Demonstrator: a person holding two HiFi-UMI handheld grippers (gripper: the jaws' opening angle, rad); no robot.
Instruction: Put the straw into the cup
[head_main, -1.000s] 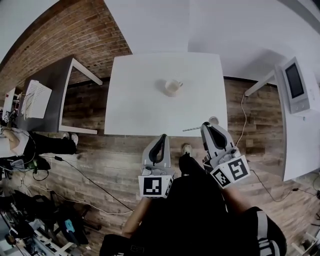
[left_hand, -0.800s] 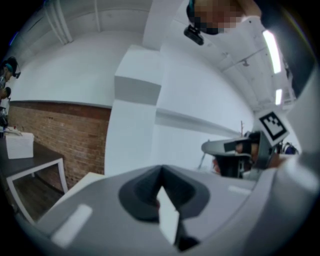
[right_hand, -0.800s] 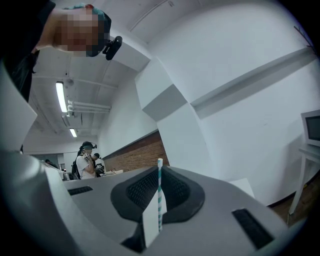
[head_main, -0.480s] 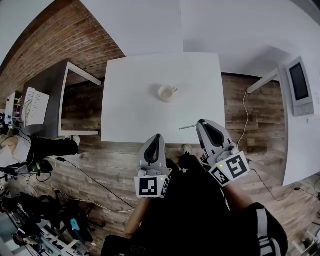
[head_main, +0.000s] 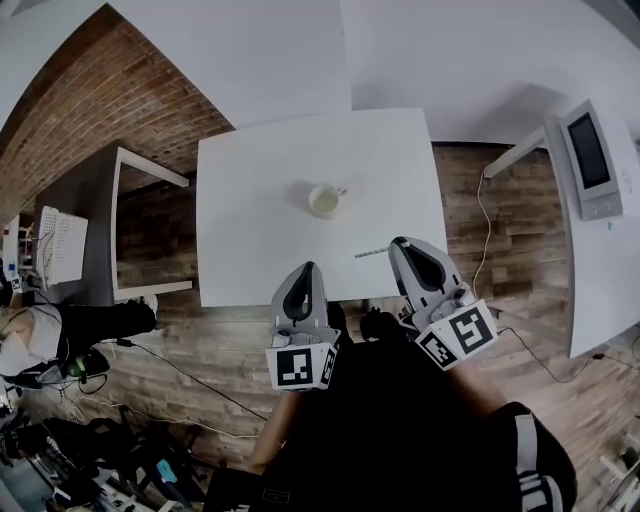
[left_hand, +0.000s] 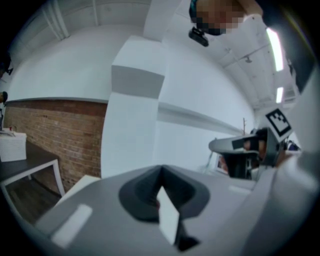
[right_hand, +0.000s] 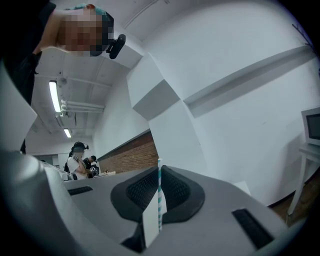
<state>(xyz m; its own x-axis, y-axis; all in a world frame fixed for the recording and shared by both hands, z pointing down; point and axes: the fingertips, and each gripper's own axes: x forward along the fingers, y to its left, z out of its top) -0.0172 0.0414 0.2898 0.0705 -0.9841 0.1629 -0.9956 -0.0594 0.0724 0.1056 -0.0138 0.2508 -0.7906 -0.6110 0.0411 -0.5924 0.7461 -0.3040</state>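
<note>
A white cup (head_main: 323, 199) with a handle stands near the middle of the white table (head_main: 250, 160). My right gripper (head_main: 400, 246) hovers at the table's near right edge, shut on a thin teal-and-white striped straw (head_main: 370, 252) that sticks out to the left over the tabletop. In the right gripper view the straw (right_hand: 160, 195) stands pinched upright between the closed jaws. My left gripper (head_main: 307, 268) is shut with nothing in it, just short of the table's near edge. In the left gripper view, its jaws (left_hand: 161, 172) point up at a wall.
A grey desk (head_main: 80, 205) with a white basket (head_main: 58, 245) stands to the left, by a brick wall. A white stand with a screen (head_main: 588, 152) is at the right, with a cable (head_main: 484, 225) on the wooden floor. A person sits at far left (head_main: 25, 350).
The head view has shifted, so the table and cup appear lower and further left. Both grippers now lie closer to the table's near edge. The straw stays in the right gripper.
</note>
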